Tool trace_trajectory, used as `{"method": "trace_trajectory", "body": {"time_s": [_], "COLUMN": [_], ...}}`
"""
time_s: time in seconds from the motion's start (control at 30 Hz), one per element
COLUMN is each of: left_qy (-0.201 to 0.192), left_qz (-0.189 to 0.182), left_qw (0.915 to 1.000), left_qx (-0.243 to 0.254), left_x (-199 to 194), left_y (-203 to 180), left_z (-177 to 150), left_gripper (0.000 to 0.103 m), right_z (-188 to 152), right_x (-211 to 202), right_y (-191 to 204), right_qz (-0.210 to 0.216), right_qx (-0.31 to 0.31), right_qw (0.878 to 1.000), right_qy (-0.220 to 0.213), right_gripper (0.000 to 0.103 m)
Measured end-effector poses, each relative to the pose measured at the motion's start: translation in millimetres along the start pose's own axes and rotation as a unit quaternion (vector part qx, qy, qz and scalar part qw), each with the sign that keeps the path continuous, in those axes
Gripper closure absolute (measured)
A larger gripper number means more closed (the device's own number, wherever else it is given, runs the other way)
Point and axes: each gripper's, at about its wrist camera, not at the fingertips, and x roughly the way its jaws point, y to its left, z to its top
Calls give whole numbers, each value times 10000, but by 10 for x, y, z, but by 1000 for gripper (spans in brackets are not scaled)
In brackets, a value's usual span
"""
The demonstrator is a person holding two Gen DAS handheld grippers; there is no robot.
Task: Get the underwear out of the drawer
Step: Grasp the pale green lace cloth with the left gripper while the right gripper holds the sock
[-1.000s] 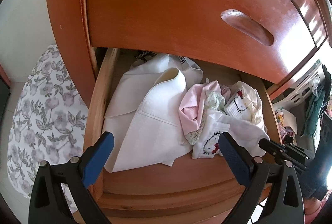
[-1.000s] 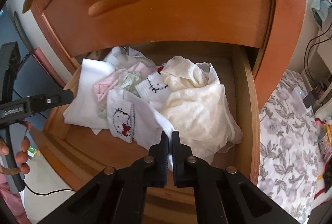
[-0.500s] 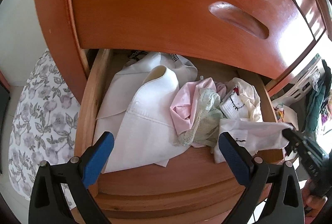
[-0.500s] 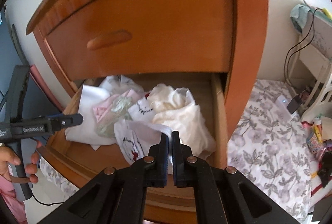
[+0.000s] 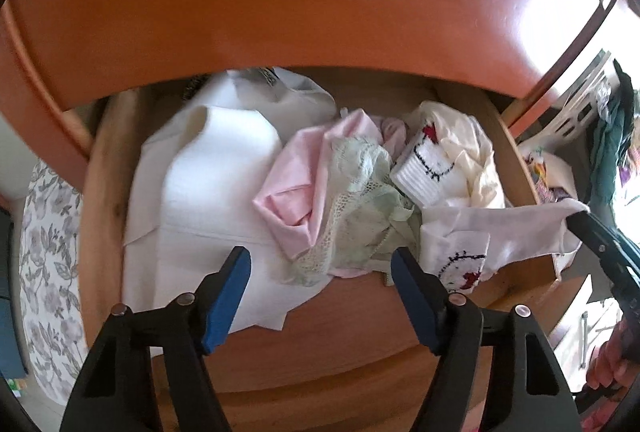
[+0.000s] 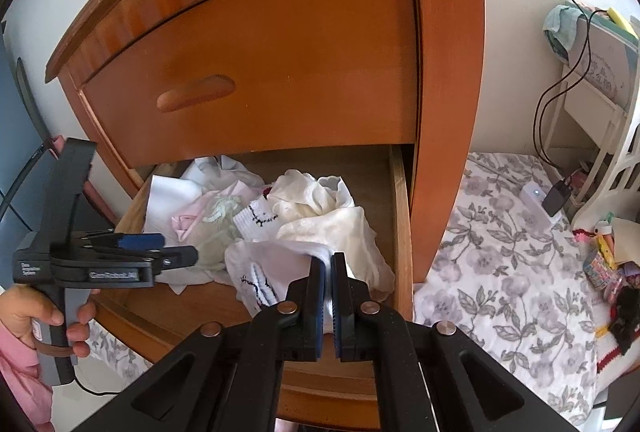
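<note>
Two claws tilted down over the drawer (image 6: 396, 216): right claw (image 6: 327, 264) clamped on white underwear (image 6: 280, 256), left claw (image 5: 320, 268) closing, empty.

Right gripper (image 6: 327, 264) has lifted the white printed underwear (image 6: 276, 272) up and out past the drawer (image 6: 400, 216) front. Left gripper (image 5: 320, 272) moved in over the pink-and-green lace garment (image 5: 340, 200), jaws closing, probably not touching yet.

The right hand-held gripper (image 6: 327, 264) pinches white underwear (image 6: 272, 264) above the open drawer (image 6: 400, 216).
</note>
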Motion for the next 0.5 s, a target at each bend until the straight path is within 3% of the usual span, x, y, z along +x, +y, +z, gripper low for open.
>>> {"method": "trace_trajectory", "body": {"time_s": [0.07,0.2,0.4,0.47,0.5], "left_qy": [32,196,467,458,464], "left_qz": [23,109,72,98,61], "left_qw": [10000,9994,9985,9985,9986], "left_qx": [18,251,286,274,260], "left_x": [32,91,219,230,230], "left_y": [-21,-90,-139,-115,-93], "left_z": [31,68,117,119,102], "left_gripper": [37,40,71,92,94], "right_z": [-3,-5,-8,-18,-23], "right_x": [9,25,39,48,52], "right_y": [2,9,35,44,47], "right_qz": [17,36,71,92,101], "right_qx": [0,4,-4,-7,-4], "right_qw": [10000,10000,9999,9999,9999], "right_qy": [20,61,95,118,128], "right_gripper": [100,100,100,100,100]}}
